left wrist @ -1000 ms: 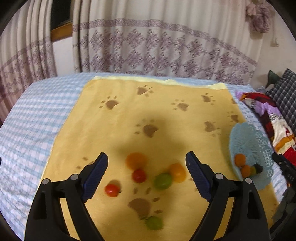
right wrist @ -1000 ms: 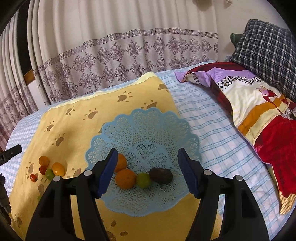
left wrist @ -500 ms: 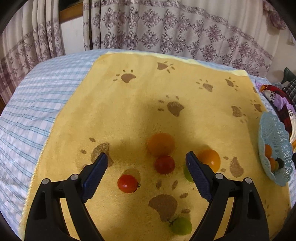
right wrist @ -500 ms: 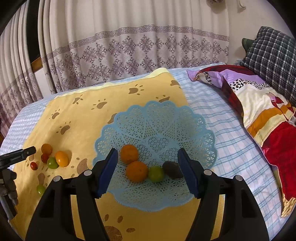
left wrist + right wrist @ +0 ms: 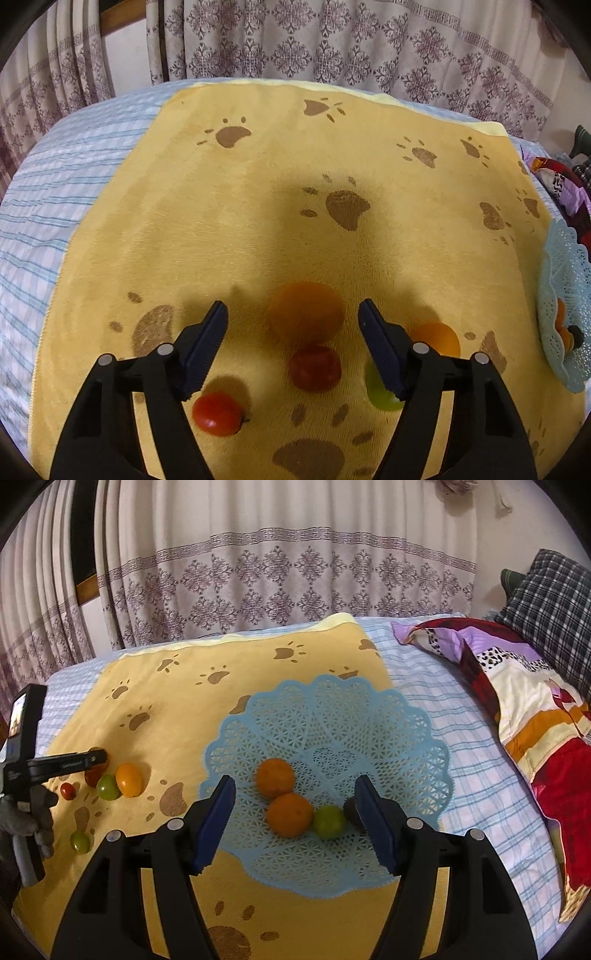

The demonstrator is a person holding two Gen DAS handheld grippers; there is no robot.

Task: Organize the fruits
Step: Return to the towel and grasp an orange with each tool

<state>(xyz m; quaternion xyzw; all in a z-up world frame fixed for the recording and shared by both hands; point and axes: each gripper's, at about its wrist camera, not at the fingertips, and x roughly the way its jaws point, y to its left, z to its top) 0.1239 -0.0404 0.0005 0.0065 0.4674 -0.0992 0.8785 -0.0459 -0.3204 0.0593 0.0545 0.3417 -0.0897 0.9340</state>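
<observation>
On the towel at your left, 6 fruits are still loose, while the basket on the right already holds 4. Your left gripper tilts steeply down over the loose cluster, its jaws just narrowing around the orange but not yet touching it. Your right gripper hovers over the basket, half open and empty.

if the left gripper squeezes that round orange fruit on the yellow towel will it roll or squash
The round orange fruit would probably roll: nothing props it on the yellow paw-print towel, though the soft cloth may slow it. The left gripper, whose fingers have just been closing, brackets it without touching. It looks firm-skinned, so squashing seems unlikely.
</observation>
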